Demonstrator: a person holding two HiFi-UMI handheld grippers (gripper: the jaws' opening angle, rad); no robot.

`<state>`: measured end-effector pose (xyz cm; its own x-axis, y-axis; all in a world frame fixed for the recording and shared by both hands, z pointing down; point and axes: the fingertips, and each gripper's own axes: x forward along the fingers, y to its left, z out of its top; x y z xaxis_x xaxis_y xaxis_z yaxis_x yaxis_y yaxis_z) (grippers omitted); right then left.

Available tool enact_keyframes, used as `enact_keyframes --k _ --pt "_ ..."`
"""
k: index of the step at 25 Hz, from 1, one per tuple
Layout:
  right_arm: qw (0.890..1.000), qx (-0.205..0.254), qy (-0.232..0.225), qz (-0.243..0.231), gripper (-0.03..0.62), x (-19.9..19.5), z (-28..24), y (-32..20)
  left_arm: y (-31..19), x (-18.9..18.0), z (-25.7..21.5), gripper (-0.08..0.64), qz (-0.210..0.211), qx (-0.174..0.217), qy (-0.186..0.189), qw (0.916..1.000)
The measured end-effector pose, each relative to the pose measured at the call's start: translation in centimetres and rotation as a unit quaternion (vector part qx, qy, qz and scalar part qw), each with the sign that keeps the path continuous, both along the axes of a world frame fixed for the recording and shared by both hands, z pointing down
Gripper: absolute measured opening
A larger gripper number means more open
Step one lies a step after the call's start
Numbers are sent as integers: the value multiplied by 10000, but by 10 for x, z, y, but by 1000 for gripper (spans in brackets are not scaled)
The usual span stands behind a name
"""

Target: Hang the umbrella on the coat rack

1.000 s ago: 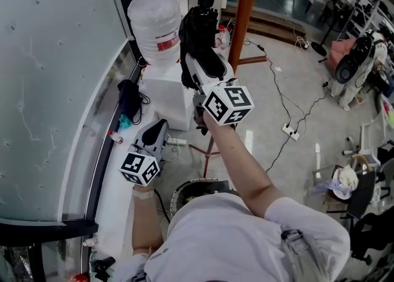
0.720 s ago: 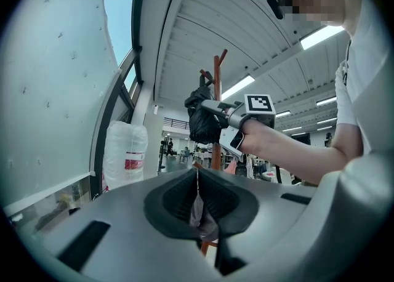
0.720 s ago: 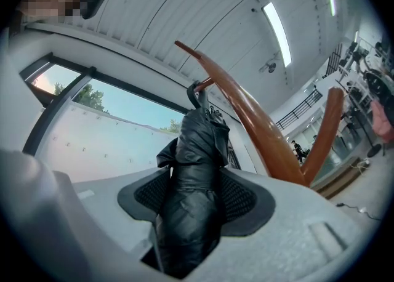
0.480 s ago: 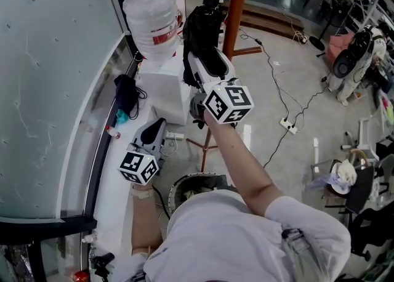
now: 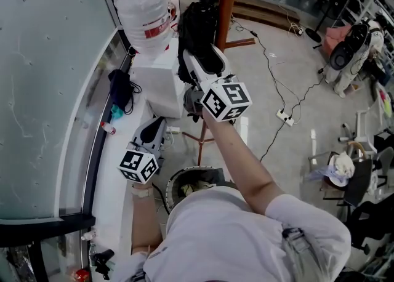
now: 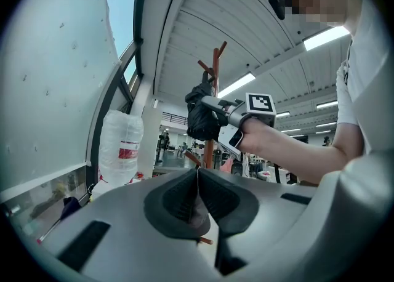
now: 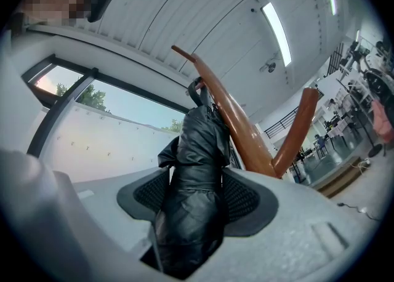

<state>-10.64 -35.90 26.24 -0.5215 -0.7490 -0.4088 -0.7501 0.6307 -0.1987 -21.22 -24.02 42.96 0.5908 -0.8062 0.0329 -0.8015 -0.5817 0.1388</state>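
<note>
so, the black folded fabric umbrella (image 7: 200,142), crinkled and glossy, is clamped between your right gripper's (image 7: 197,191) ribbed pads. its strap loop (image 7: 196,92) lies just beyond the jaws, against the smooth, curved brown wooden peg of the coat rack (image 7: 225,111). whether it's hooked i can't tell; letting go is left. your left gripper (image 6: 198,194) is closed on nothing.

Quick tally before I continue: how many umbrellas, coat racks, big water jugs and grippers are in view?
Umbrella: 1, black
Coat rack: 1
Water jug: 1
Grippers: 2, left gripper shut, right gripper shut on the umbrella
Total: 5
</note>
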Motion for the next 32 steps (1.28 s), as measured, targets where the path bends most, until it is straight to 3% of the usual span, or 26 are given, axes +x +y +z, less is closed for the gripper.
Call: enact_keyframes --k 8,24,32 --pt "10000 -87 -39 4 256 7 9 6 0 8 5 3 10 -75 -12 10000" --pt "9974 -688 216 -70 255 38 80 22 2 33 25 3 210 -316 -4 9993" --pt "9943 -770 657 -345 194 64 105 43 -7 64 31 3 521 -375 7 9979"
